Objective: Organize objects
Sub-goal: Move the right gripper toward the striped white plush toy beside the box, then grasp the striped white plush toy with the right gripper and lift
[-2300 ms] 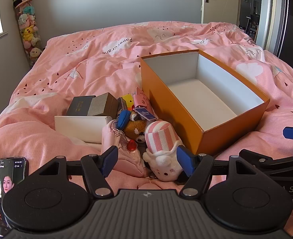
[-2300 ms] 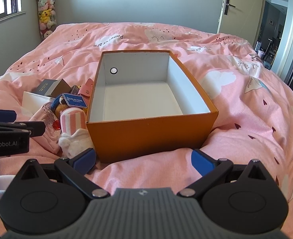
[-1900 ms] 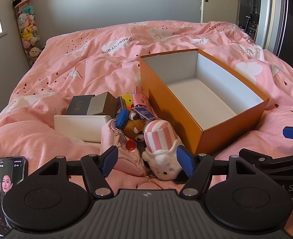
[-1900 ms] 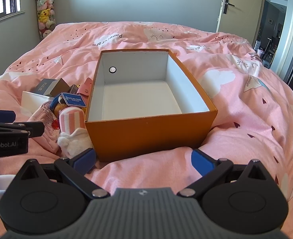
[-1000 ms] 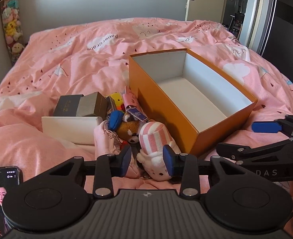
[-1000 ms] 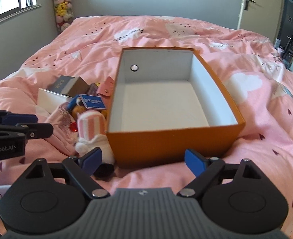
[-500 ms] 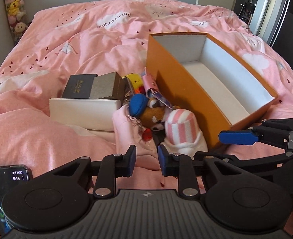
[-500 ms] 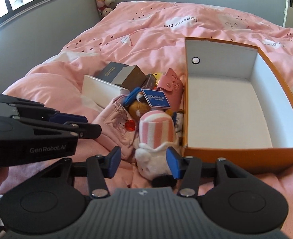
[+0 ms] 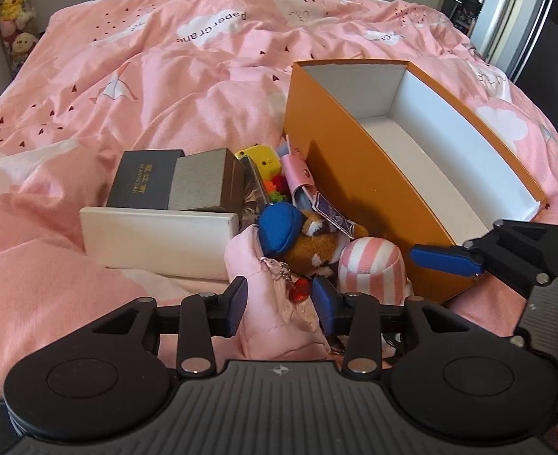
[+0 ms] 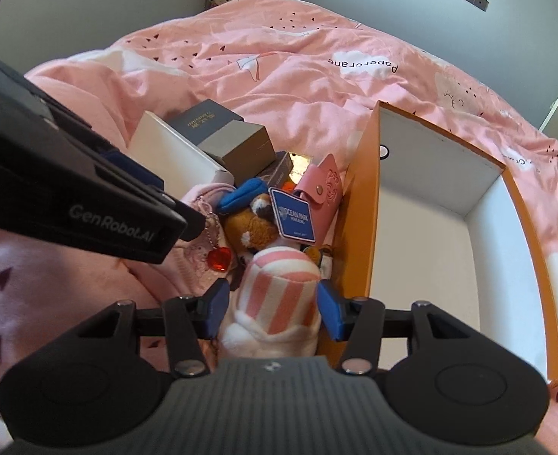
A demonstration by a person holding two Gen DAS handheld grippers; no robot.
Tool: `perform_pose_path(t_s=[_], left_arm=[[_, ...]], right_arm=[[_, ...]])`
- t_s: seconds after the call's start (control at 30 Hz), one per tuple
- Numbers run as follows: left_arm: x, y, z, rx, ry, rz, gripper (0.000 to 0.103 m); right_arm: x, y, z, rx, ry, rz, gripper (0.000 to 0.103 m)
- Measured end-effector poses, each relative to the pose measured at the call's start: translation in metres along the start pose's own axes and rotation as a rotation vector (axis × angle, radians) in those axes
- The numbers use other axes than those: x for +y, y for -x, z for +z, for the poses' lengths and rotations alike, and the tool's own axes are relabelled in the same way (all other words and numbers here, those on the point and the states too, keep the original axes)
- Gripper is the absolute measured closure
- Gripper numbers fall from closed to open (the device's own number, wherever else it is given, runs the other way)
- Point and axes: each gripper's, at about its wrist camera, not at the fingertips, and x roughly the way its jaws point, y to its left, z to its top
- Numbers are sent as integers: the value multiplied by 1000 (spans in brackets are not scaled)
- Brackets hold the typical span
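An open orange box (image 9: 355, 174) with a bare white inside lies on the pink bed. A pile of small items rests against its left wall (image 10: 355, 208). My left gripper (image 9: 281, 305) is low over a pink padded pouch (image 9: 275, 326) with a red heart charm (image 9: 301, 289). Its jaws are opening with the pouch between them. My right gripper (image 10: 275, 313) straddles a pink-and-white striped plush (image 10: 279, 292), pads close by its sides with no visible squeeze. The plush (image 9: 370, 265) leans on the box.
Behind the pouch sit a brown bear plush with a blue cap (image 9: 309, 250), a blue tag (image 10: 292, 218) and a pink card holder (image 10: 320, 185). A long white box (image 9: 157, 239) and two dark boxes (image 9: 146, 182) lie left. The two grippers are close together.
Both grippers came forward and down onto the pile. The left jaws narrowed, then widened around the pouch. The right jaws narrowed and the right gripper rolled, now straddling the striped plush.
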Motion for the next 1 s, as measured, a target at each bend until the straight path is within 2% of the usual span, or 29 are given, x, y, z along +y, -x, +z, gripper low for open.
perform_pose_path(t_s=[0.1,0.33,0.4,0.43,0.47,0.67,0.83,1.0], left_arm=[[0,-5,-2,12,-2,-9,56],[5,-10,-5,25,8,-7,56],[4,-10,-5,22,6,-9,56],[4,-9,-5,20,4,-8,56],[3,-9,-5,17,3,-7,56],[-2,0,-7,-1,-15,-4,56],[-9,12,-8,-31,-41,-10,56],[-16,20,-2,-48,-105,-30,57]], right_arm=[[-1,-9,1,17,-1,16,49],[10,-18,0,8,60,-17,41],[13,-20,-1,-2,81,-44,46],[14,-21,-2,-8,90,-68,55],[13,-21,-3,-12,97,-84,55],[0,-10,-3,-30,22,-41,64],[-6,11,-3,-79,1,-30,66],[-34,44,4,-136,-94,45,66]])
